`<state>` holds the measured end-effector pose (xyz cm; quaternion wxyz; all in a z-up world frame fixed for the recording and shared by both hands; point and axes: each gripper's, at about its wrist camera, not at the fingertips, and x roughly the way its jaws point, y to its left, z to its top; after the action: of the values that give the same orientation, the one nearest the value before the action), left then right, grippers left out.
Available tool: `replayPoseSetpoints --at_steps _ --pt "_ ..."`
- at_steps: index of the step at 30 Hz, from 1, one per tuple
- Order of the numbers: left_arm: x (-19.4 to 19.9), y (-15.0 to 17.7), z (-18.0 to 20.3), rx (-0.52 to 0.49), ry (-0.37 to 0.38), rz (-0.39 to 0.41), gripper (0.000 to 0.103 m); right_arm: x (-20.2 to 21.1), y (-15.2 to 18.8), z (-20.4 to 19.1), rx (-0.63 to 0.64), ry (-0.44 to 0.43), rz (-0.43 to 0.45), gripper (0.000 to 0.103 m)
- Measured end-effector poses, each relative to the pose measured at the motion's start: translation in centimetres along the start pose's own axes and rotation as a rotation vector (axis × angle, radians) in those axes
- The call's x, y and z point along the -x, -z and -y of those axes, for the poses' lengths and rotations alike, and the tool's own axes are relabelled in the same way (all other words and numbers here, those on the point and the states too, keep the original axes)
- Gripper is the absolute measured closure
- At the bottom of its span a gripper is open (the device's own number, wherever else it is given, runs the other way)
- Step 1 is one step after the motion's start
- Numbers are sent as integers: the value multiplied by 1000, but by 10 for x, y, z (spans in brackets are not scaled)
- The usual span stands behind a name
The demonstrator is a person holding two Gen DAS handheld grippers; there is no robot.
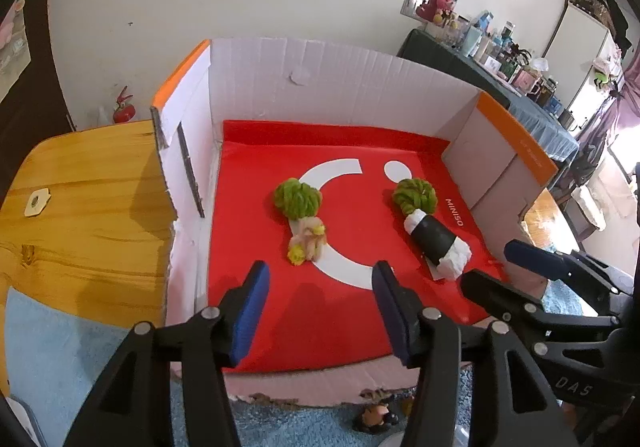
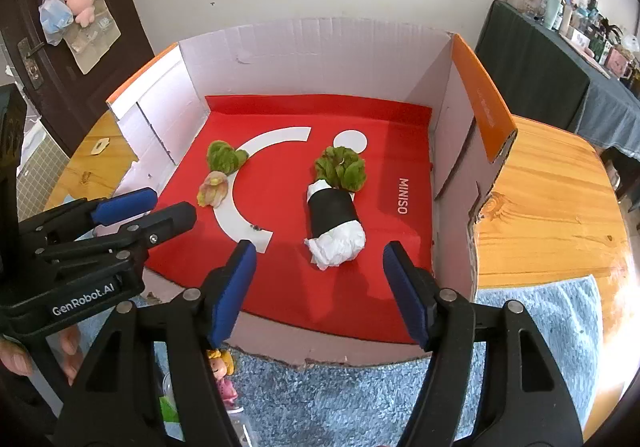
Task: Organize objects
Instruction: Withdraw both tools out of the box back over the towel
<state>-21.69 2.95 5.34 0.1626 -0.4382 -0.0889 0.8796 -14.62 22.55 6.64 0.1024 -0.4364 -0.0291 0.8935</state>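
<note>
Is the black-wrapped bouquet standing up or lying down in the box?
Lying down: the black-wrapped bouquet rests on its side on the box's red floor, green top toward the back wall.

The left gripper point(image 1: 320, 275) is a black plastic frame of triangular cut-out arms, joined by round silver rivets, ending in two flat fingers faced with royal-blue rubber pads point(image 1: 250, 311). Seen from the other camera, its body carries white lettering reading "GenRobot.AI". The right gripper point(image 2: 320, 259) is built the same: black skeletal arms, silver rivets, blue pads point(image 2: 404, 295). White letters "DAS" mark its side in the left wrist view.
</note>
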Motion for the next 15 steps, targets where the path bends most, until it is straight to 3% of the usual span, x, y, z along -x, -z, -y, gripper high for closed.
replayPoseSetpoints --at_steps 4,15 --pt "6 2 -1 3 -15 16 35 3 3 -2 2 4 9 33" --pt "15 8 -5 18 -15 25 27 16 9 -4 11 9 31 22"
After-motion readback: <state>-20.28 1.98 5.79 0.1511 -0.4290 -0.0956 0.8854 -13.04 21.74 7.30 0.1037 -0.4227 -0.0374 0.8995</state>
